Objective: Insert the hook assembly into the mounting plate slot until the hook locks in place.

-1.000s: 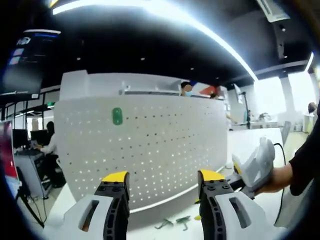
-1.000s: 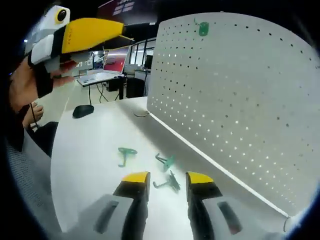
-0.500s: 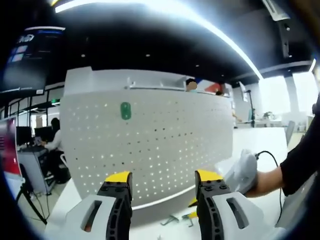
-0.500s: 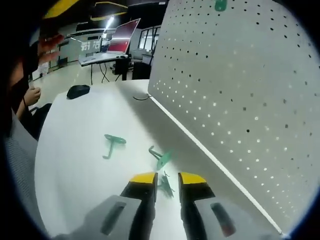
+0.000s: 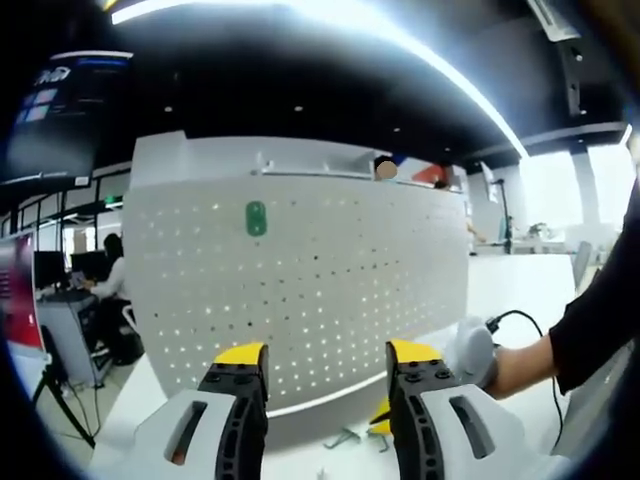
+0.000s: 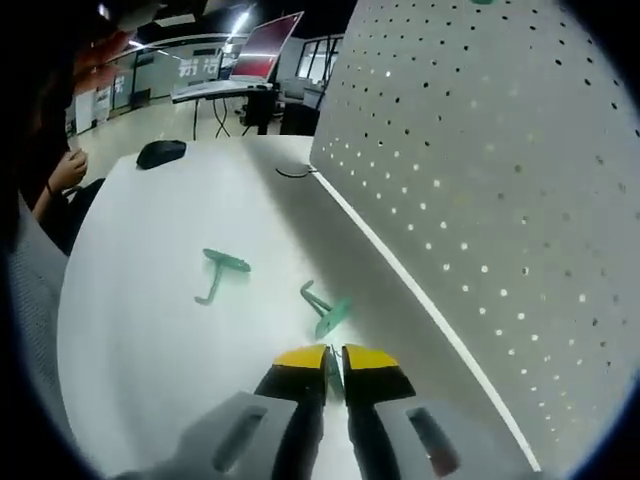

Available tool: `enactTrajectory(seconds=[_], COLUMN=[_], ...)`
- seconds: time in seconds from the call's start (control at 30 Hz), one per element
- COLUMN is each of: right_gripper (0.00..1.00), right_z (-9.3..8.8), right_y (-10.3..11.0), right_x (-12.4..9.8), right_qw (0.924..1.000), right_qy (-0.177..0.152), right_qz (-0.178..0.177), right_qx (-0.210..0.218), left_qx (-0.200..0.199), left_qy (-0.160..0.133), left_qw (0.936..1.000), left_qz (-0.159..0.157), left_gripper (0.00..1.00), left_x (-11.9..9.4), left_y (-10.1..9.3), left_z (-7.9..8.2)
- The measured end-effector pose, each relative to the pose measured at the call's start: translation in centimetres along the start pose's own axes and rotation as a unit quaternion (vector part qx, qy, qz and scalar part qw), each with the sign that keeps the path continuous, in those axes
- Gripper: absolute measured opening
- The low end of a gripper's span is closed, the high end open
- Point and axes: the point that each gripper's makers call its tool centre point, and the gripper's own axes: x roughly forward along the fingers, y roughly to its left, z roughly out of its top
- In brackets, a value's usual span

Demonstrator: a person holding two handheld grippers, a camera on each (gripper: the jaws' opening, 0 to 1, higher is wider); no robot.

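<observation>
Hook on bench: right gripper view, green hook point(image 6: 330, 365) sits between the yellow jaw tips of the right gripper point(image 6: 334, 357), jaws nearly closed on it, only a sliver of green visible.
Loose hooks: 2 more green hooks on the white bench point(image 6: 150, 300); 1 point(image 6: 323, 306) just ahead of the jaws, 1 point(image 6: 220, 272) further left, apart from each other.
Pegboard: white perforated mounting plate point(image 6: 500, 190) stands upright along the bench's right side.
Background: black mouse point(image 6: 161, 152) at far end of bench.
Left gripper: left gripper view, left gripper point(image 5: 325, 355) raised, jaws wide apart, nothing between them.
Mounted hook: 1 green piece point(image 5: 256, 218) already on the pegboard point(image 5: 330, 270), upper left area.
Right hand: hand point(image 5: 500, 365) on right gripper low at right, green hooks point(image 5: 345, 436) on bench beside it.
</observation>
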Motion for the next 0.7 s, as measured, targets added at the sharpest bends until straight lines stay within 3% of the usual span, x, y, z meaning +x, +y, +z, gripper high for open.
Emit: enactTrajectory(seconds=[0.17,0.37,0.7], right_gripper=[0.02,0.00,0.00], right_z=[-0.8,-0.8,0.1], right_y=[0.3,0.2,-0.2], right_x=[0.6,0.7,-1.0], right_qw=[0.9993,0.9985,0.9999], right_qy=[0.028,0.031,0.006], right_qz=[0.008,0.007,-0.001], right_qx=[-0.021,-0.044,-0.016], left_qx=[0.000,0.000,0.003], left_qy=[-0.001,-0.001,0.003], left_qw=[1.0000,1.0000,1.0000], left_qz=[0.000,-0.001,-0.005], left_gripper=[0.47,0.47,0.46], left_x=[0.0,0.0,0.0], left_y=[0.0,0.0,-0.2], left_z=[0.0,0.1,-0.1])
